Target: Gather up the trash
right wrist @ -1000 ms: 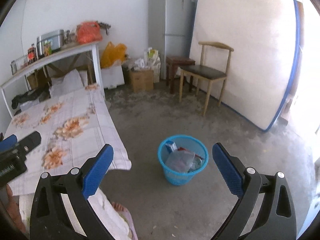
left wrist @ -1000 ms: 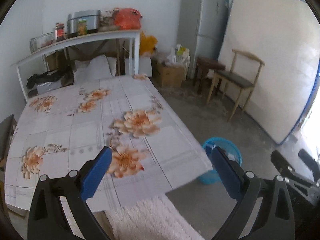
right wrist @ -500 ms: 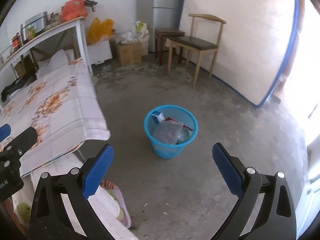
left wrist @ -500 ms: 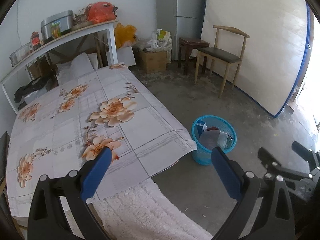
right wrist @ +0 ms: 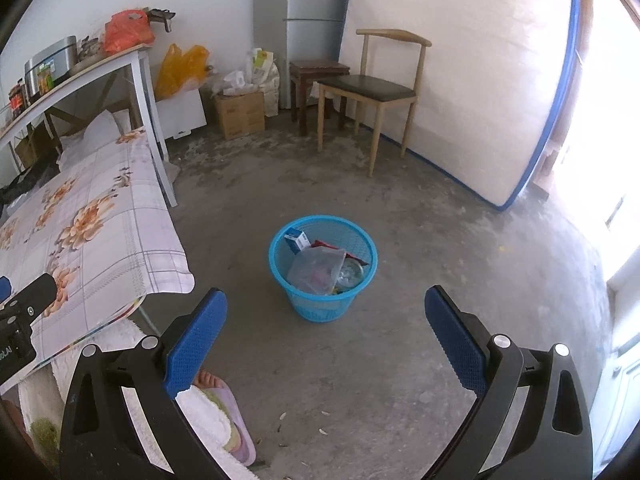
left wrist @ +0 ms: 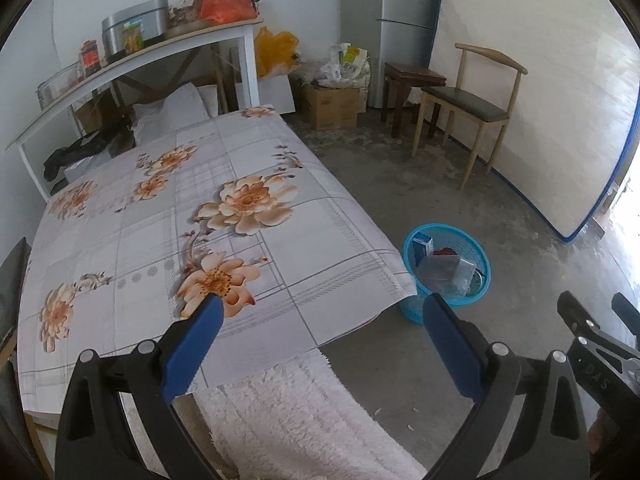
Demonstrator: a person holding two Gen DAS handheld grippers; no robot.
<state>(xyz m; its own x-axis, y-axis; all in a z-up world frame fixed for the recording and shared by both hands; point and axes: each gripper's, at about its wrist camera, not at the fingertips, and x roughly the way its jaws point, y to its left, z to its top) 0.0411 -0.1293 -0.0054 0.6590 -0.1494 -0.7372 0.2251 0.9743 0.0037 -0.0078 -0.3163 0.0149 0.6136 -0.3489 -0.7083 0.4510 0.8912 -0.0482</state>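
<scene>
1. Compared with a second ago, the left wrist view has swung right and pulled back: the blue mesh basket (left wrist: 448,268), then half hidden behind the corner of the floral tablecloth (left wrist: 192,232), now shows its whole rim. In the right wrist view the basket has drifted from low centre toward the middle of the frame, and more bare concrete floor (right wrist: 460,264) shows around it.
2. The basket stands on the floor just off the corner of the cloth-covered surface. Inside it lie a small blue-and-white carton (right wrist: 297,239) against the far-left wall, a crumpled clear plastic bag (right wrist: 316,270) in the middle, a red wrapper (right wrist: 340,249) behind the bag, and something roundish and clear at the right that I cannot identify.
3. The left tongs (left wrist: 320,320) are spread wide with nothing between them; the basket sits beyond the right-hand finger, apart from it.
4. The right tongs (right wrist: 326,312) are likewise spread and empty, framing the basket, which stands ahead of the tips without touching them.
</scene>
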